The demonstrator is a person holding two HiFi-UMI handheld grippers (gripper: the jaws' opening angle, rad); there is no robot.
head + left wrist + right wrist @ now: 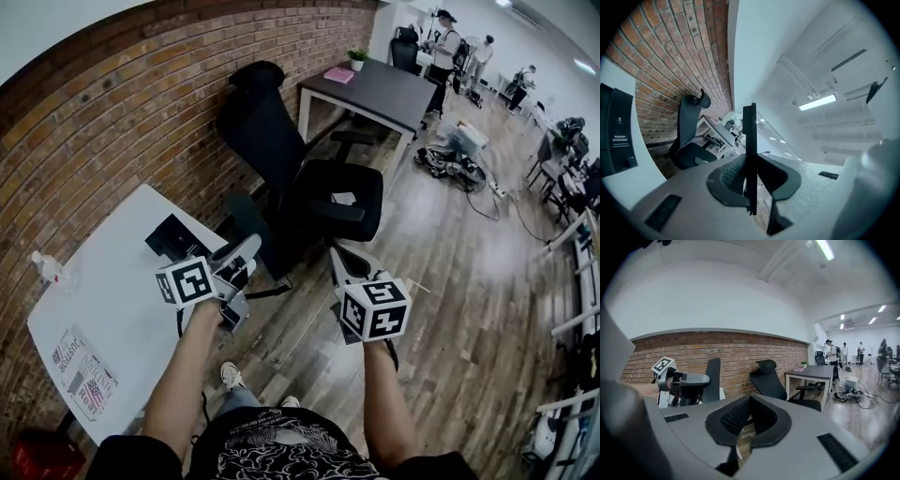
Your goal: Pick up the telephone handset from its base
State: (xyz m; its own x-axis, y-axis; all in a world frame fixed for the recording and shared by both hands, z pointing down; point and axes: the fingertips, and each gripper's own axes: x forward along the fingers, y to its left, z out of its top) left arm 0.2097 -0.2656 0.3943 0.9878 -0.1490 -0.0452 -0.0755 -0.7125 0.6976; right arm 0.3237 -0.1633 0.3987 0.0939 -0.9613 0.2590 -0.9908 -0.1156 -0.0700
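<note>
The black telephone base (173, 239) lies on the white table (112, 309) by the brick wall. My left gripper (251, 246) is raised off the table's near corner and is shut on the black telephone handset (749, 140), which shows edge-on as a thin upright bar between the pads. In the right gripper view the same handset (712, 380) stands upright just beyond the left gripper (696, 379). A dark cord (267, 292) trails below that hand. My right gripper (336, 253) hovers over the wood floor to the right, its jaws (749, 401) closed with nothing in them.
A black office chair (281, 159) stands just ahead of both grippers, with a dark desk (375, 89) behind it. On the white table are a water bottle (45, 267) and a printed sheet (80, 370). Cables and gear (450, 159) lie on the floor; people stand far back.
</note>
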